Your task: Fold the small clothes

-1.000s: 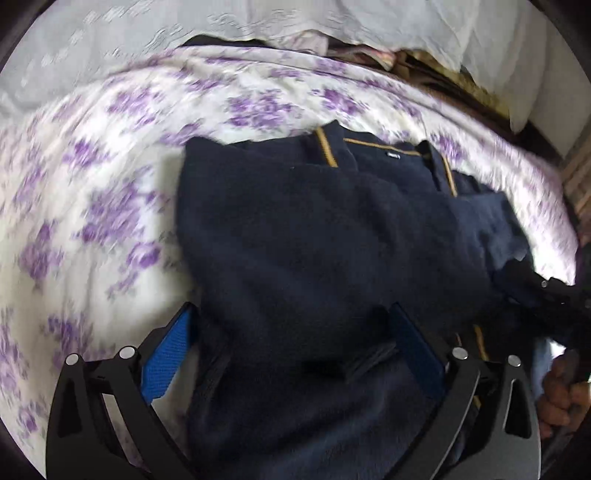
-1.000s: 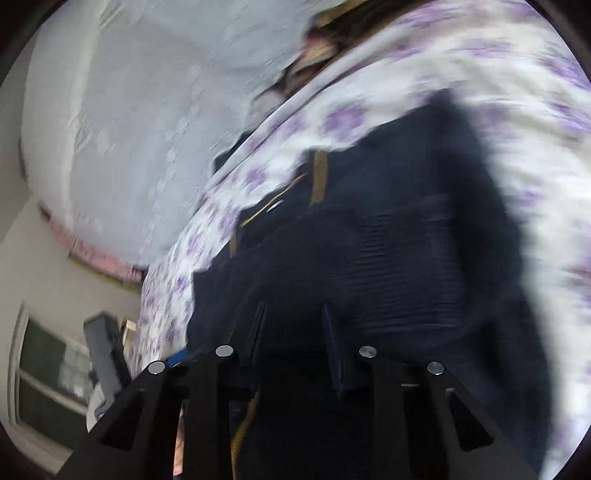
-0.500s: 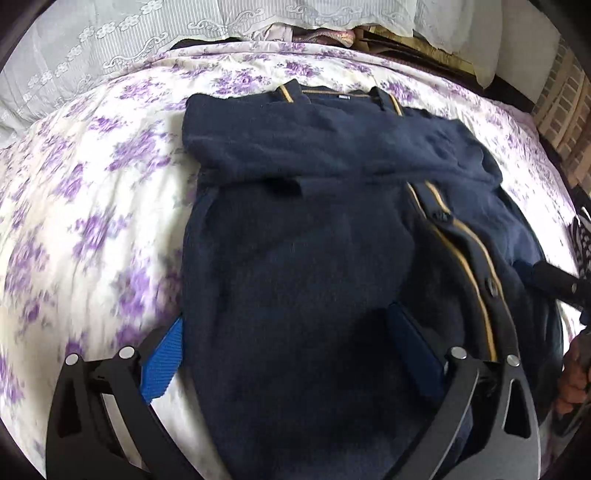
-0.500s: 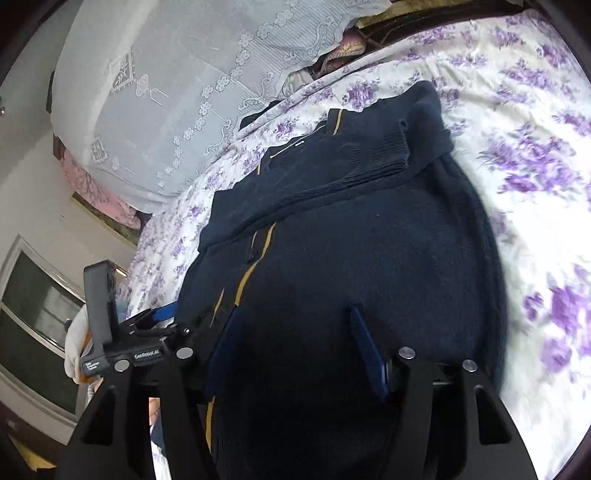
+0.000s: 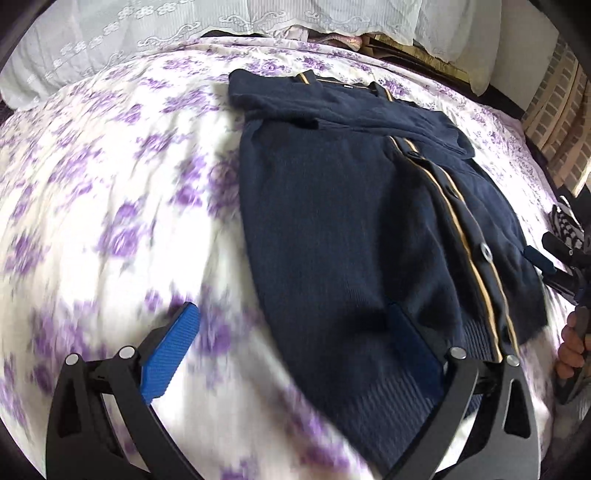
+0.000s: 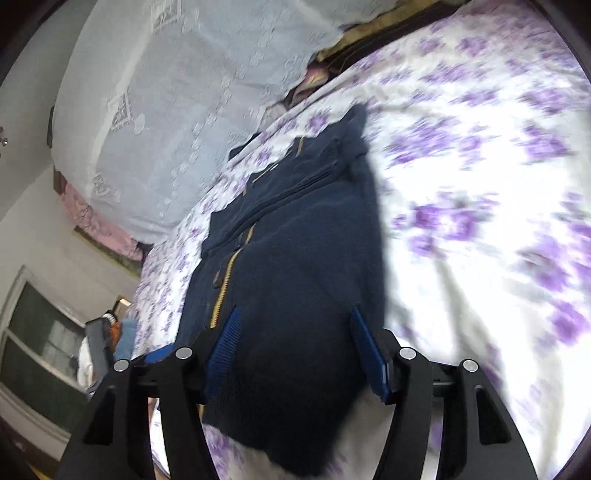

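A small navy cardigan (image 5: 351, 221) with tan stripes down its button band lies flat on the flowered bedspread (image 5: 110, 184), its sleeves folded across the chest near the collar. My left gripper (image 5: 291, 350) is open and empty above the cardigan's near left hem. My right gripper (image 6: 295, 354) is open and empty above the near right hem of the cardigan (image 6: 295, 258). The right gripper's tip also shows at the right edge of the left wrist view (image 5: 554, 258).
White lace-edged pillows (image 5: 258, 18) line the head of the bed. A brick wall (image 5: 557, 110) stands at the right. A window and some furniture (image 6: 44, 350) lie off the bed's left side. Bare bedspread (image 6: 480, 184) spreads on both sides of the cardigan.
Both grippers have let go of the cardigan and pulled back toward its hem. The sleeves now lie folded across the chest. The left gripper has shifted left.
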A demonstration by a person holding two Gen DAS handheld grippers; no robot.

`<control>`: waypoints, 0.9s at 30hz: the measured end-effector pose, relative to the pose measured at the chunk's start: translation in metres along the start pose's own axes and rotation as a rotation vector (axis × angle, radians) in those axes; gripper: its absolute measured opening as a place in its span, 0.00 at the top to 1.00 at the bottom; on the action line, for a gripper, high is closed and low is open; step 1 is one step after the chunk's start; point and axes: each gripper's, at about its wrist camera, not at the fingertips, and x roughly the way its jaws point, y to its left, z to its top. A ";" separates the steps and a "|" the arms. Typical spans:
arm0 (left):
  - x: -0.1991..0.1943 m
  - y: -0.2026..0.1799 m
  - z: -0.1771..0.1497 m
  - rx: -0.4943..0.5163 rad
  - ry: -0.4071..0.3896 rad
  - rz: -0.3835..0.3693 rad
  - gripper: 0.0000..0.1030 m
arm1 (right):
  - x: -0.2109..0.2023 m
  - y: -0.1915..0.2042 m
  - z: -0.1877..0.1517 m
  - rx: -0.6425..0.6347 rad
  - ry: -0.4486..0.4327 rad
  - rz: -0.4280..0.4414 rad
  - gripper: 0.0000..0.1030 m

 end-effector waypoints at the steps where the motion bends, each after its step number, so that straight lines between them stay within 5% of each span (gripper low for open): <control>1: -0.003 -0.001 -0.005 0.000 0.001 -0.002 0.04 | -0.007 -0.001 -0.003 -0.005 -0.013 -0.008 0.37; 5: -0.029 -0.003 -0.009 0.009 -0.066 -0.010 0.04 | -0.025 0.006 -0.003 -0.035 -0.048 -0.054 0.34; 12: -0.033 -0.009 0.096 0.036 -0.158 0.007 0.04 | 0.008 0.063 0.068 -0.182 -0.041 0.004 0.34; 19: 0.034 0.005 0.203 -0.058 -0.139 -0.040 0.04 | 0.099 0.052 0.156 -0.084 0.000 0.043 0.34; 27: 0.148 0.060 0.248 -0.188 0.000 0.145 0.04 | 0.172 -0.024 0.201 0.154 -0.001 0.032 0.38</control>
